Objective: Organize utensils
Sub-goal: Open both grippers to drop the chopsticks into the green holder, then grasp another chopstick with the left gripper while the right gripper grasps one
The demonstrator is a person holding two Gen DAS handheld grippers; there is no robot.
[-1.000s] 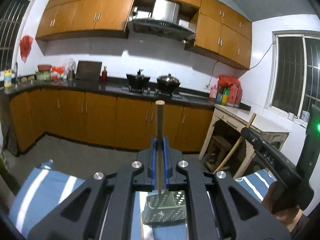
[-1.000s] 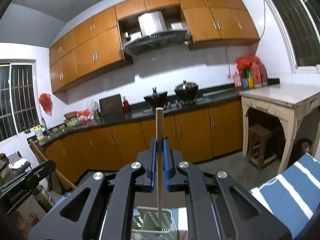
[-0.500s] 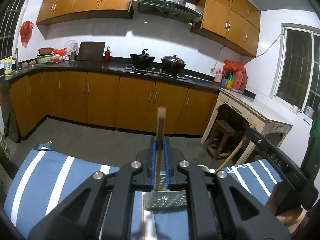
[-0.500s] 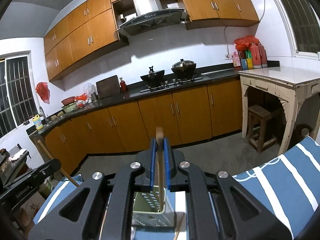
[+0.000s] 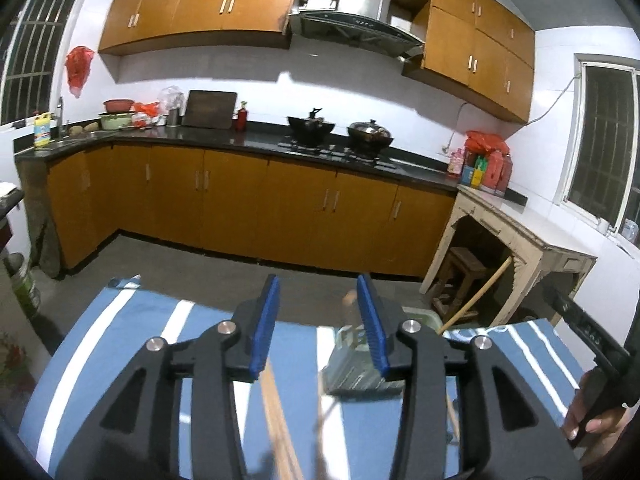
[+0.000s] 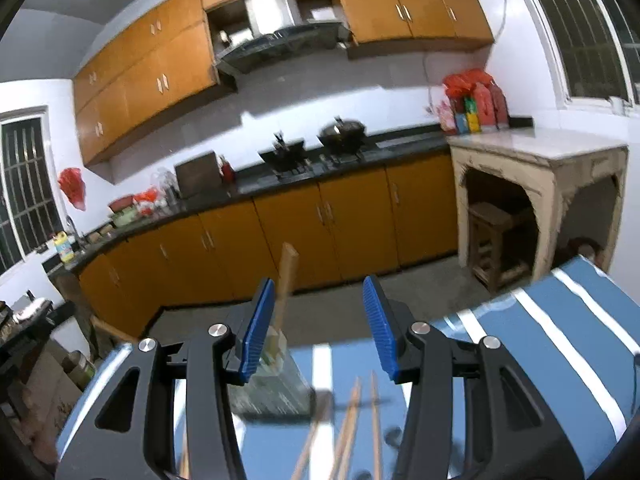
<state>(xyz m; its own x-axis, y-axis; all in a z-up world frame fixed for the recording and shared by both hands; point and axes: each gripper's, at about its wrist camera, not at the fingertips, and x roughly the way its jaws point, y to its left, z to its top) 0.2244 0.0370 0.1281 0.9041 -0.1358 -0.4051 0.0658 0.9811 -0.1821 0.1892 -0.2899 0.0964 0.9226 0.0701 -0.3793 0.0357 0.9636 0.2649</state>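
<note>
A: Left wrist view first. What is the left gripper [image 5: 318, 322] doing?

B: Its jaws are opening, the blue pads well apart, and nothing is pressed between them. Under the gap lie blurred chopsticks [image 5: 280, 424] on the blue-and-white striped cloth [image 5: 120, 344].

A: And the holder?

B: The pale green holder [image 5: 362, 360] stands on the cloth just behind the right-hand finger, partly hidden by it. One stick [image 5: 350, 299] pokes up out of it, blurred. Another stick [image 5: 476, 300] leans out to the right, toward the stool [image 5: 460, 276].

A: Anything else of the person?

B: At the right edge a hand [image 5: 592, 424] holds the handle of the other tool.

A: Now the right wrist view.

B: The right gripper [image 6: 320, 324] is opening too, pads apart, clamped on nothing. A wooden stick [image 6: 286, 284] rises just inside the left-hand pad; whether it touches the pad I cannot tell. Its lower end goes down into the holder [image 6: 276, 384], which stands on the cloth [image 6: 560, 344] below that pad.

A: More utensils?

B: Several chopsticks [image 6: 352, 424] lie on the cloth to the right of the holder, below the gap, blurred.
</note>
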